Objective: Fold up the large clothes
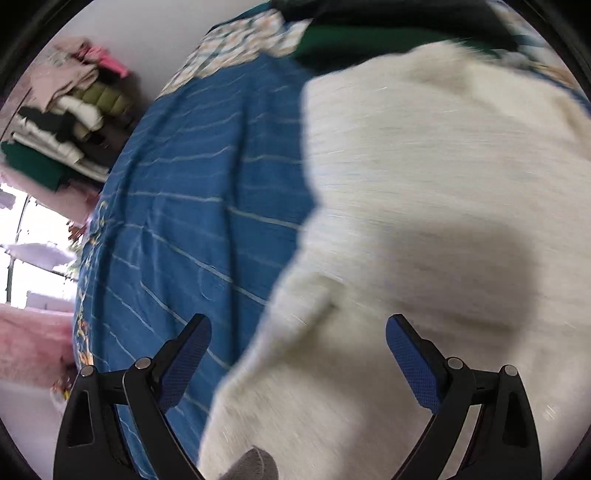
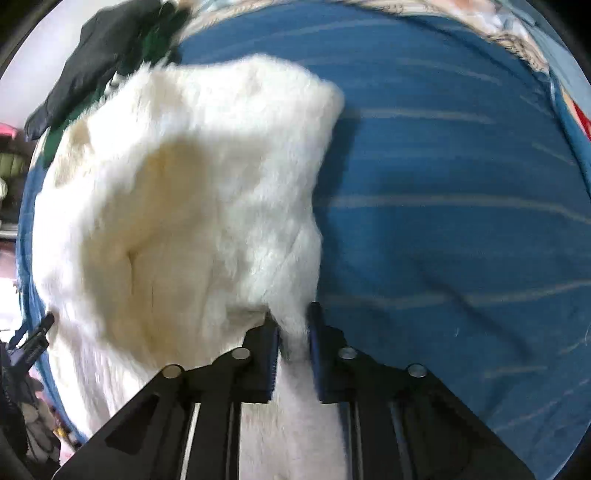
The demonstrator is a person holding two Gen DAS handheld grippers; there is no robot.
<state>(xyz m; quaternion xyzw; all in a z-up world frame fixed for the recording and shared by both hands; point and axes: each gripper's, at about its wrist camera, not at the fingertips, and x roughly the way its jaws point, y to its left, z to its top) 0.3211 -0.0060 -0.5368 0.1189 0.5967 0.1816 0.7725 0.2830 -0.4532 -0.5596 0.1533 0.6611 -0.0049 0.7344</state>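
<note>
Our right claw pinches the white fleece garment's near edge; its length runs away across the blue striped bedspread. Our left claw gapes wide, holding nothing.

Bare blue striped bedspread lies open to the right of the white fluffy garment, with nothing standing on that stretch. On its left, a second bare strip runs along the bed's edge. Dark and green clothes crowd the far end, touching the garment. A stack of folded clothes stands beside the bed.
</note>
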